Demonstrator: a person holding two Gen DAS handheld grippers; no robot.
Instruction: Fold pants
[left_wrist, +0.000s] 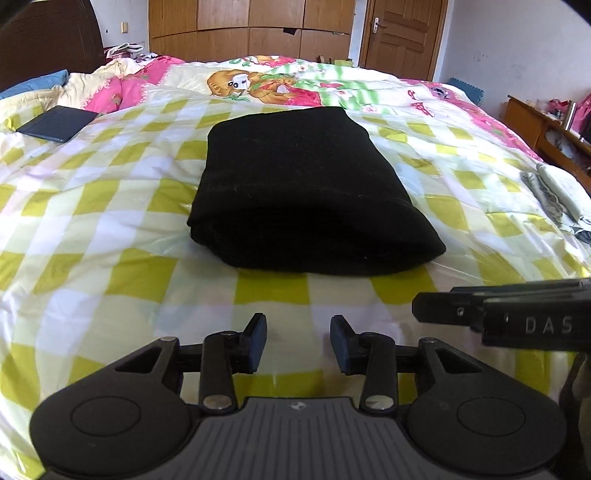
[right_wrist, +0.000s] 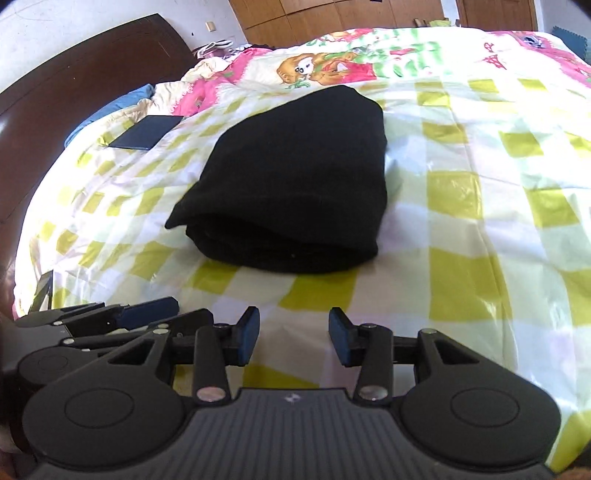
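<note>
Black pants lie folded into a thick rectangular bundle near the middle of the bed, on the yellow-and-white checked quilt. Judged soft and limp, medium weight for cloth; knit or fleece-like surface, matte, not slippery, nothing fragile. Layers will likely slump and slide apart if lifted by one ply only. Best hold, if another fold or a tidy-up is wanted: pinch the whole stack at the near rolled edge, one gripper at each near corner, so all plies move together. Look: uniformly black, little detail readable; near edge rounded and bulging with several stacked layers visible, left near corner pokes out a little in the right wrist view, far edge flatter and squarer. No waistband or leg cuffs can be made out. Fold appears largely done, by my reading. Left gripper sits short of the pants' near edge, apart from the cloth, jaws parted roughly halfway, nothing between the blue pads. Right gripper likewise short of the near edge, jaws about half apart, empty. The two grippers are side by side, close together. Beyond the pants to the left, a dark blue flat case on the quilt; well right of the pants, a pale folded garment at the bed's edge.
</note>
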